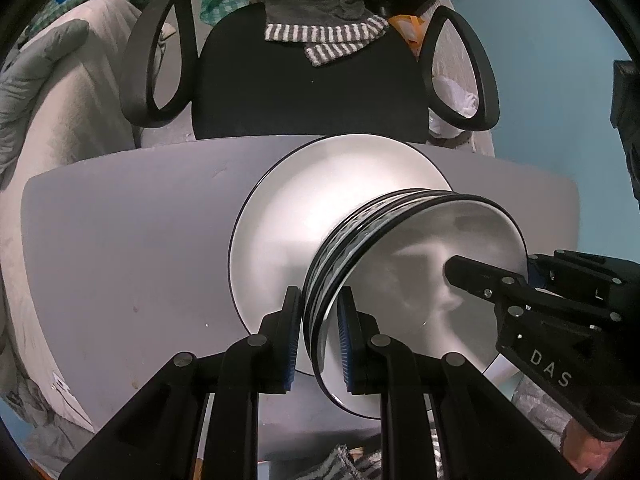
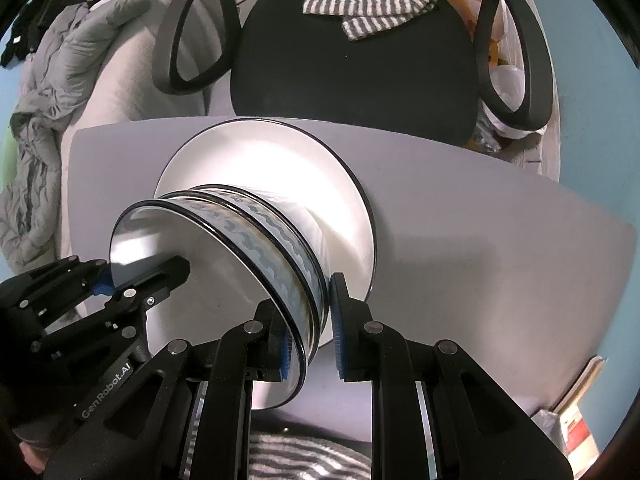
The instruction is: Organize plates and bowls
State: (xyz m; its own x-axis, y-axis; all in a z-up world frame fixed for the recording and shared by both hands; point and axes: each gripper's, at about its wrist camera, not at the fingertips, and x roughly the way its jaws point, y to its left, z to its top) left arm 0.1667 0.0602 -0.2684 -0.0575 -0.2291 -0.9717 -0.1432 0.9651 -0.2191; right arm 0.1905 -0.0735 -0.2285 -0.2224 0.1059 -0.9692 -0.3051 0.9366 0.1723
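Bowls [image 1: 400, 280] with wavy blue bands are nested and held tilted above a white plate [image 1: 304, 208] on the grey counter [image 1: 128, 240]. The left gripper [image 1: 319, 340] is clamped on one side of the rim, the right gripper [image 2: 310, 332] on the opposite side. How many bowls are nested cannot be told; their bases are hidden. Beyond the counter a black chair [image 1: 308, 92] is partly cut off.

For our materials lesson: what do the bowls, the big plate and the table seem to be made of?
Bowls: probably glazed ceramic; glossy white inside, dark rim, blue wave band.
Plate: likely the same; shiny white, thin dark edge.
Table: matte grey, perhaps laminate or painted board; flat, unreflective, slightly scuffed.
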